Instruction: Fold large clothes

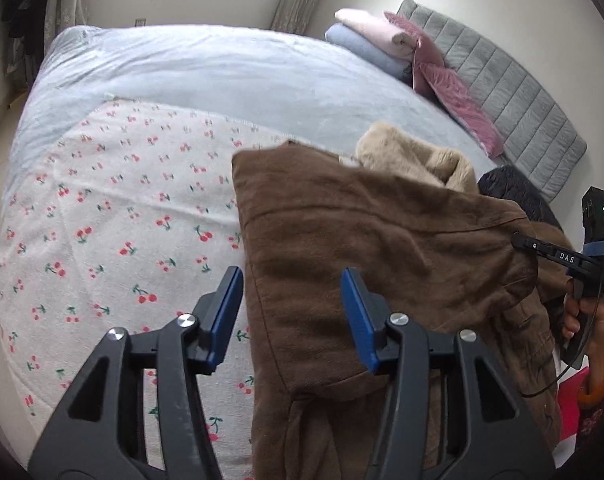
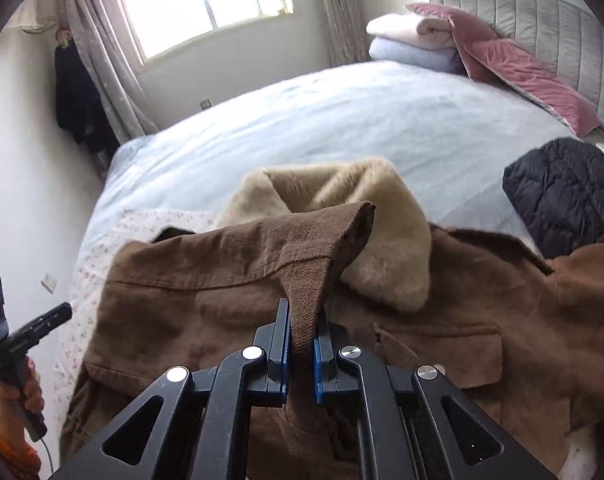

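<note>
A brown jacket (image 1: 361,232) with a beige fleece collar (image 1: 413,156) lies spread on the bed. My left gripper (image 1: 292,308) hangs open over the jacket's left edge. Brown cloth lies below and between its blue pads (image 1: 226,308), which do not press on it. My right gripper (image 2: 302,344) is shut on a raised fold of the jacket (image 2: 206,292), in front of the fleece collar (image 2: 381,248). The left wrist view shows the right gripper (image 1: 519,240) pinching the cloth at the jacket's right side. The left gripper (image 2: 64,312), held by a hand, shows at the right wrist view's left edge.
The jacket lies partly on a cherry-print blanket (image 1: 114,220) on a pale blue bed cover (image 1: 222,68). A black quilted jacket (image 2: 565,188) lies to the right. Folded pink and blue blankets (image 1: 373,36) and pink pillows (image 1: 457,100) rest against the grey headboard (image 1: 521,92).
</note>
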Available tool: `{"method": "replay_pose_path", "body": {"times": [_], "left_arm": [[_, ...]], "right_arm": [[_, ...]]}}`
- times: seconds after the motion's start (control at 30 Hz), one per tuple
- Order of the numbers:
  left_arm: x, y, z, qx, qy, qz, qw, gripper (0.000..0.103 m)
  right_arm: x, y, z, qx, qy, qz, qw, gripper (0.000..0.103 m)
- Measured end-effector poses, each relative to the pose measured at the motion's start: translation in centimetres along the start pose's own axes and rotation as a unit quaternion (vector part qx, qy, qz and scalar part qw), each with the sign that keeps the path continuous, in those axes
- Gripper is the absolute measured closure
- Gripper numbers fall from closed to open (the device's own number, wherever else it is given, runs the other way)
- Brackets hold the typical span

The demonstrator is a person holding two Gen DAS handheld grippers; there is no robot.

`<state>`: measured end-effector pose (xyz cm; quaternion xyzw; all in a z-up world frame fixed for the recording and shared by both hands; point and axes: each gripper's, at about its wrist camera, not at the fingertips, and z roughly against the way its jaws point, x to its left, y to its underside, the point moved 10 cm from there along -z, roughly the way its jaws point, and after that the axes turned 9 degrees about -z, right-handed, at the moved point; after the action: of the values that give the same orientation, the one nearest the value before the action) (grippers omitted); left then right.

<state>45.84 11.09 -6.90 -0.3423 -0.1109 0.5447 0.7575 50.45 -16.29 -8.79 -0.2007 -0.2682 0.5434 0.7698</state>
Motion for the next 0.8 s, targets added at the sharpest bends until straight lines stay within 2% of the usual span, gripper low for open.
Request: {"method": "replay_pose_path", "body": {"times": [0.07, 0.1, 0.17, 0.27, 0.3, 0.37, 0.5, 0.57, 0.6, 0.67, 0.73, 0.77, 0.8], "left_arm": [[0.8, 1.9, -2.7, 0.052, -0.032, -0.013, 0.9981, 0.05], [1.4, 2.6, -3.5, 0.069, -0.039, -0.008, 0.9968, 0.045], [2.0, 2.6, -3.0, 0.056, -0.01, 0.028, 0.998, 0.045], [2.8, 1.9, -1.4, 0.038, 0.023, 0.079, 0.9959, 0.04], [2.9, 1.5, -1.0, 0.031, 0.025, 0.082, 0.9959, 0.039], [3.0, 0.7, -0.4, 0.022, 0.013, 0.075, 0.9968, 0.039], [2.3, -1.6, -0.5, 0.0, -0.016, 0.054, 0.9984, 0.039], [1.2, -3.0, -0.9, -0.015, -0.014, 0.048, 0.9986, 0.039], [0.5, -3.7, -1.1, -0.024, -0.01, 0.042, 0.9988, 0.039], [-0.7, -4.9, -1.6, -0.038, -0.012, 0.024, 0.9989, 0.039], [-1.5, -5.8, -2.6, -0.044, -0.024, 0.008, 0.9987, 0.039], [-1.6, -6.0, -3.5, -0.04, -0.03, 0.004, 0.9987, 0.039], [-1.5, -5.9, -4.4, -0.031, -0.038, 0.003, 0.9988, 0.039]], "right_arm": [[-1.6, 1.9, -2.3, 0.041, 0.012, -0.014, 0.999, 0.095], [-2.2, 2.7, -3.2, 0.056, 0.01, -0.025, 0.998, 0.092], [-3.9, 3.8, -3.5, 0.071, -0.006, -0.058, 0.996, 0.085], [-5.3, 3.9, -2.7, 0.075, -0.057, -0.113, 0.989, 0.066], [-5.5, 3.9, -2.1, 0.074, -0.071, -0.122, 0.987, 0.056], [-5.5, 4.5, -1.0, 0.075, -0.101, -0.132, 0.983, 0.053], [-5.5, 7.1, -1.3, 0.11, -0.109, -0.132, 0.979, 0.053], [-5.3, 7.4, -1.6, 0.103, -0.088, -0.109, 0.985, 0.069], [-4.9, 7.7, -0.8, 0.107, -0.108, -0.106, 0.983, 0.095], [-3.7, 6.7, 1.4, 0.087, -0.168, -0.126, 0.974, 0.095], [-3.8, 5.6, 3.4, 0.072, -0.23, -0.167, 0.956, 0.095], [-4.5, 5.8, 3.4, 0.082, -0.233, -0.192, 0.95, 0.095], [-5.6, 6.4, 2.8, 0.095, -0.204, -0.2, 0.954, 0.094]]}}
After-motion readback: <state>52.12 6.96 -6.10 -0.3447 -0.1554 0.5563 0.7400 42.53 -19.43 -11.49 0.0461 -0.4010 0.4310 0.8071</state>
